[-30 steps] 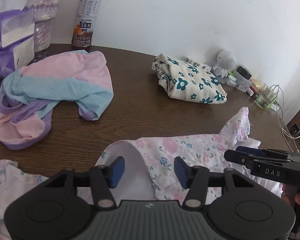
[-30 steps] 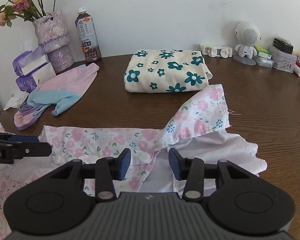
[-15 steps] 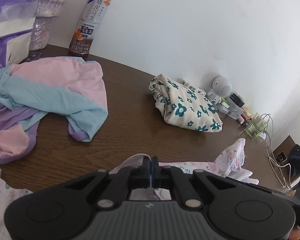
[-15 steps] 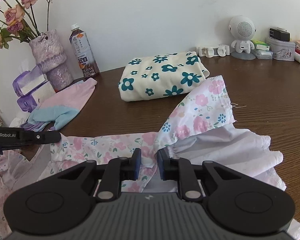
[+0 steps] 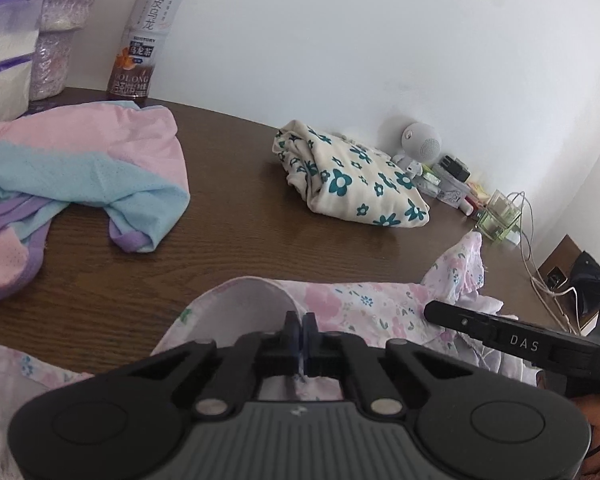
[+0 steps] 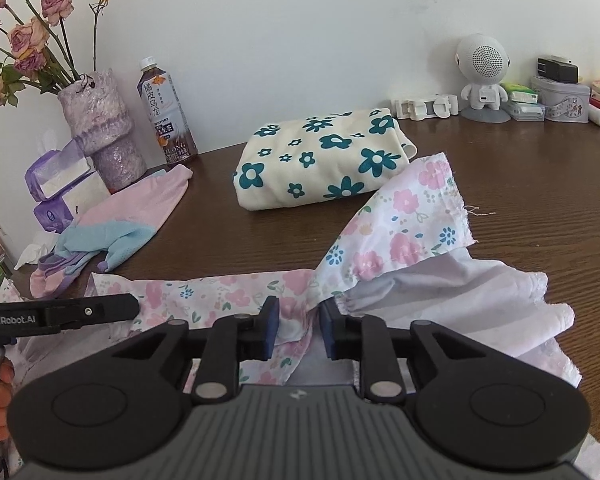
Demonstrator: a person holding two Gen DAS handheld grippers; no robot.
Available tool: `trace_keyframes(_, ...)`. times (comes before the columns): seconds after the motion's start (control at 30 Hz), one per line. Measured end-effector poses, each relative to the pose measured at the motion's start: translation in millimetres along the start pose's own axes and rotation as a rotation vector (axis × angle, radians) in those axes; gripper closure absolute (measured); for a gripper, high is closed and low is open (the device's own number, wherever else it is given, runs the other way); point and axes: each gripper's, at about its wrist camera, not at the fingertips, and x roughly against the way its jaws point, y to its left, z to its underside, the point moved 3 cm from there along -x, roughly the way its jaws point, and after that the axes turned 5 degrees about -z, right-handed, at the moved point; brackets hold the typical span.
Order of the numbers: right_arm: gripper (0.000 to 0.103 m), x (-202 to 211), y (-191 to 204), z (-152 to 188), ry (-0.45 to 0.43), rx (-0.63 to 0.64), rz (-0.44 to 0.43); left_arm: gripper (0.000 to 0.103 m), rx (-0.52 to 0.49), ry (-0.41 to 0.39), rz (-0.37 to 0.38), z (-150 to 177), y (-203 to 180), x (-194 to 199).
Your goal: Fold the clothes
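Left wrist view: my left gripper (image 5: 300, 334) pinched tight on floral garment (image 5: 364, 304); right gripper (image 6: 298, 326) closing on it; bare table (image 5: 228, 236) mid-frame; bottle (image 5: 142, 36) upper left reads "OOLONG".

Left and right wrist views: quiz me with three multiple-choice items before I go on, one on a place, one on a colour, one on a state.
1. Where does the tea bottle stand?
A. on the folded cloth
B. beside the vase, by the wall
C. on the floor

2. What colour are the flowers on the folded cream cloth?
A. red
B. yellow
C. teal

3. The left gripper is:
A. shut on the pink floral garment
B. open in the air
C. shut on the bottle

Answers:
1 B: the bottle stands upright next to the vase at the wall.
2 C: teal blooms show on the cream fabric.
3 A: its pads meet with floral fabric pinched between them.
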Motion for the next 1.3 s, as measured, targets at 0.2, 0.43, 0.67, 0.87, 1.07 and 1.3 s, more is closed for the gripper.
trace_keyframes(0.2,0.098,1,-7,-2,-0.023,-0.026,0.013,0.102,0.016,-0.026,-0.012,-2,8,0)
trace_keyframes(0.43,0.098,0,-14,0,-0.024,-0.060,0.002,0.097,0.035,-0.047,-0.035,-3,12,5)
trace_keyframes(0.67,0.083,0,-7,0,-0.019,-0.020,0.009,0.083,0.022,-0.074,-0.055,-5,10,6)
trace_keyframes(0.87,0.088,1,-7,0,-0.017,-0.005,0.045,0.098,0.054,-0.069,-0.072,-5,20,4)
trace_keyframes(1.07,0.088,0,-7,0,-0.015,-0.003,0.047,0.097,0.076,-0.073,-0.062,-3,23,5)
trace_keyframes(1.3,0.088,0,-6,1,-0.014,0.002,0.049,0.097,0.082,-0.073,-0.057,-3,23,4)
